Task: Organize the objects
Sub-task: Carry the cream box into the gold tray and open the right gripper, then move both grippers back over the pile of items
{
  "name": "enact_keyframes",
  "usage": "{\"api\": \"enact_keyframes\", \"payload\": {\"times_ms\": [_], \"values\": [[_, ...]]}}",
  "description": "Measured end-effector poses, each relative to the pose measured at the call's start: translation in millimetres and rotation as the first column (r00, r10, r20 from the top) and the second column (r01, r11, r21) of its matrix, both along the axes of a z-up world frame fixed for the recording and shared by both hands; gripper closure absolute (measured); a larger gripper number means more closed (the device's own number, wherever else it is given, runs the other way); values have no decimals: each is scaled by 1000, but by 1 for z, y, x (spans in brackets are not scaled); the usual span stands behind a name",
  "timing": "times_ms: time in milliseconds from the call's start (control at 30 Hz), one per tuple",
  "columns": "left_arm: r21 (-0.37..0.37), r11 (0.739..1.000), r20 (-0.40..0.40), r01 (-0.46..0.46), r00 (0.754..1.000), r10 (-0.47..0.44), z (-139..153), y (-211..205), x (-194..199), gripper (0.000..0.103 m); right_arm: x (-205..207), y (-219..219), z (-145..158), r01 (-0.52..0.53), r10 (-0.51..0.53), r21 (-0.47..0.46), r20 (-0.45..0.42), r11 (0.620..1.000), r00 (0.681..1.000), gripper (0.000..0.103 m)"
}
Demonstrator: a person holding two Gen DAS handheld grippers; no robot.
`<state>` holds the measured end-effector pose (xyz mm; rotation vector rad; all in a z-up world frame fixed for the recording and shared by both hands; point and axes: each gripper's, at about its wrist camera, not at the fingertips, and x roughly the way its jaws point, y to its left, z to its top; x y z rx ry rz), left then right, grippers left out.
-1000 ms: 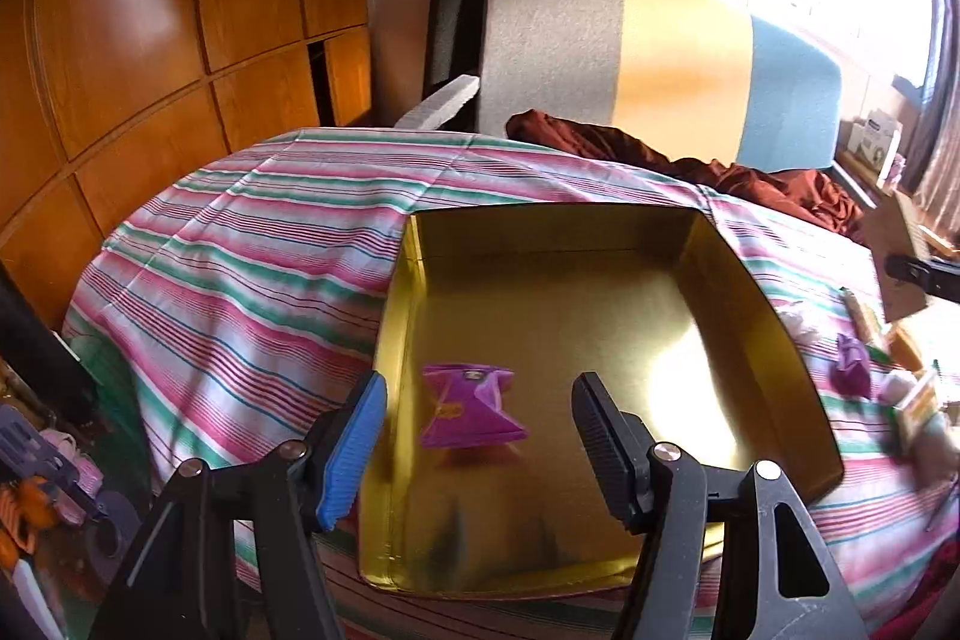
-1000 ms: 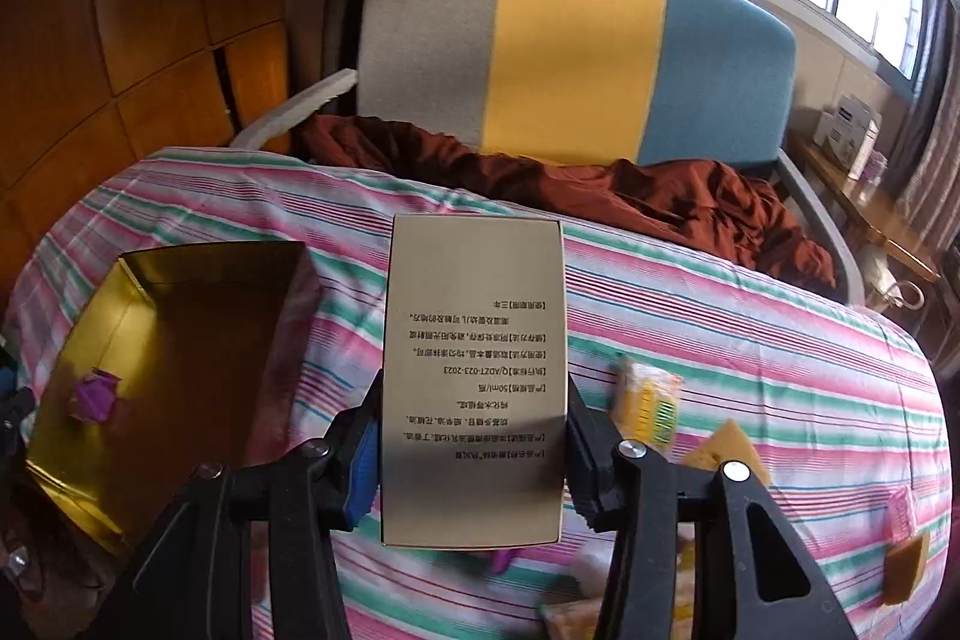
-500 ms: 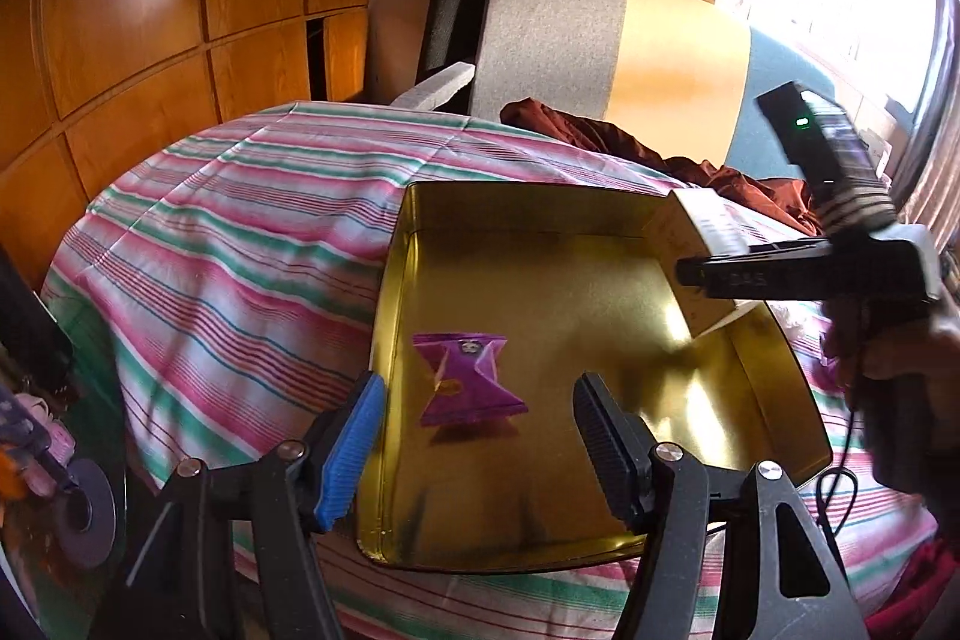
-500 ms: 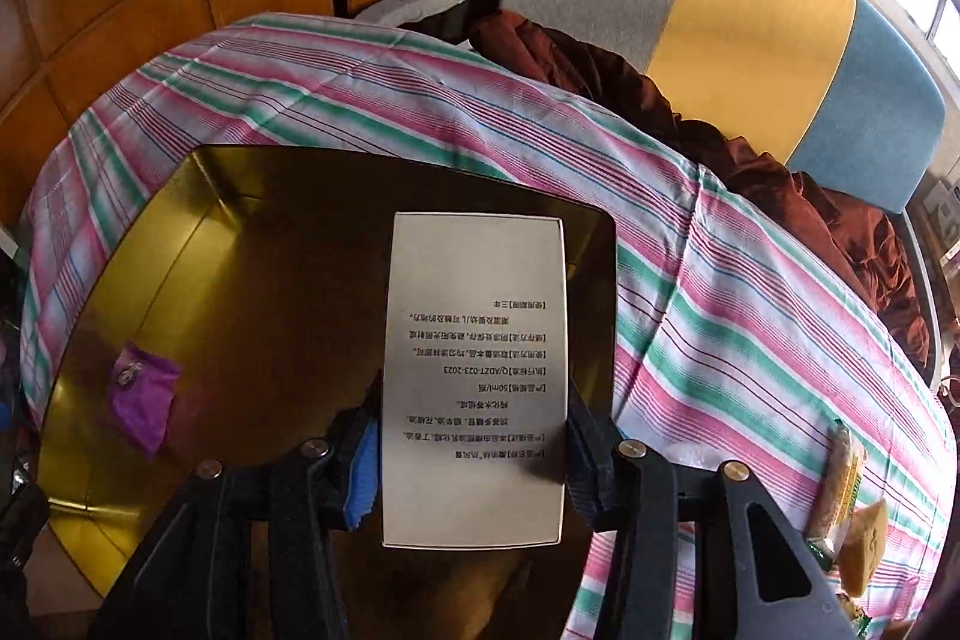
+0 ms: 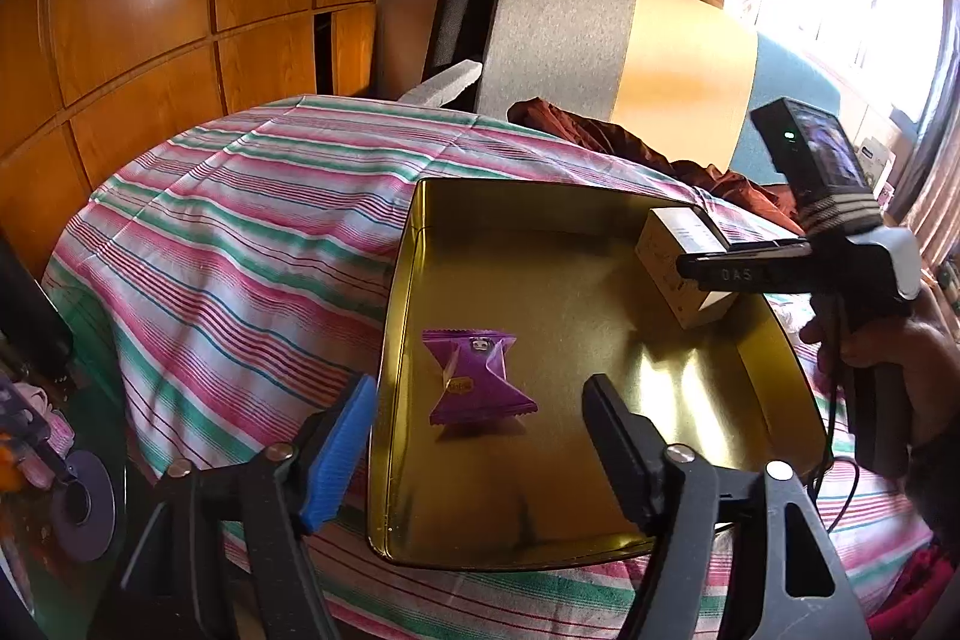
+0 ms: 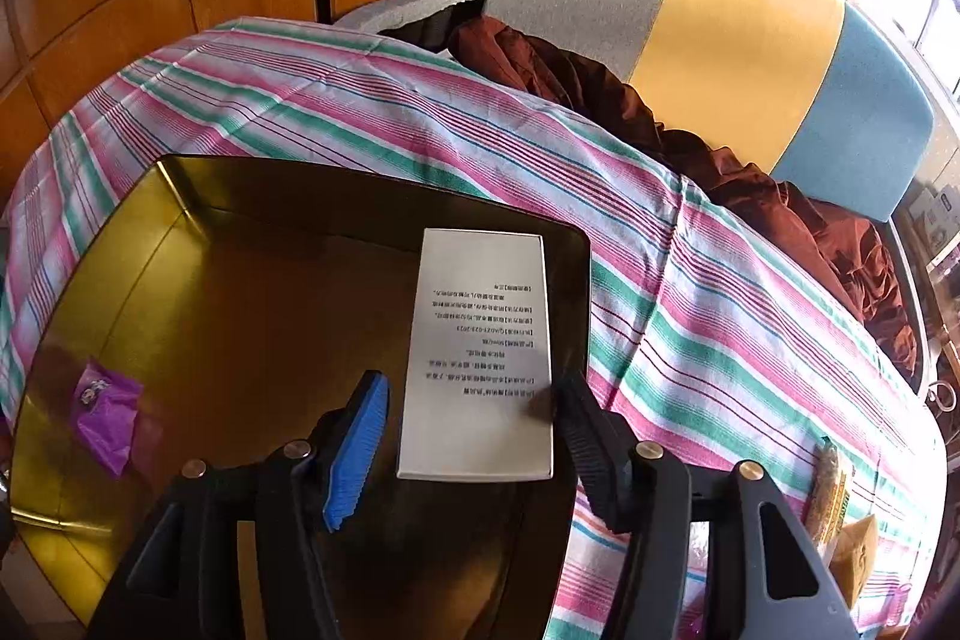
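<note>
The bed (image 6: 690,292) under its striped cover carries everything, with the gold tin tray (image 5: 600,538) near its front left corner. In the tray lie the white carton (image 6: 480,358), along the right wall toward the tray's far right corner, and the purple snack packet (image 5: 477,385) near the left wall.

My right hand-held gripper (image 6: 474,436) is opening around the carton: the blue pad stands clear of it, the black pad is at its edge, and I cannot tell whether it still touches. My left hand-held gripper (image 5: 480,445) hangs over the tray's near edge, spreading, with nothing in it; the packet lies beyond its tips.

To do this release well, I would let the jaws spread fully, then lift straight back along the carton's long side so neither pad drags it or knocks the tray wall.

Whether the carton rests flat on the tray floor I cannot say; my own gripper body covers its near end. More packets at the bed's right edge (image 6: 834,490) are cut off and too blurred to name.
</note>
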<state>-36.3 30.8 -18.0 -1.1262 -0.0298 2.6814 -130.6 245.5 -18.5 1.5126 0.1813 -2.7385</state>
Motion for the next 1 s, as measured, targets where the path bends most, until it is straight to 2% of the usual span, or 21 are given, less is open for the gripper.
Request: {"api": "enact_keyframes", "payload": {"times_ms": [133, 233, 333, 733, 1000], "values": [[-7, 1000, -19, 7, 1000, -8, 7, 5, 4, 28, 29, 2, 17, -4, 1, -38, -71, 999, 997, 38], [-10, 1000, -29, 15, 999, -16, 11, 10, 8, 28, 49, 3, 30, -6, -2, -61, -117, 998, 993, 31], [-14, 1000, -36, 25, 999, -26, 15, 13, 12, 28, 66, 5, 40, -13, 2, -72, -145, 997, 989, 31], [-41, 995, -40, 92, 995, -94, 19, 39, 24, 26, 133, 66, 43, 103, -110, -53, -169, 993, 979, 31], [-66, 986, -44, 154, 987, -157, 20, 62, 34, 22, 154, 101, 36, 166, -171, -49, -159, 985, 972, 31]]}}
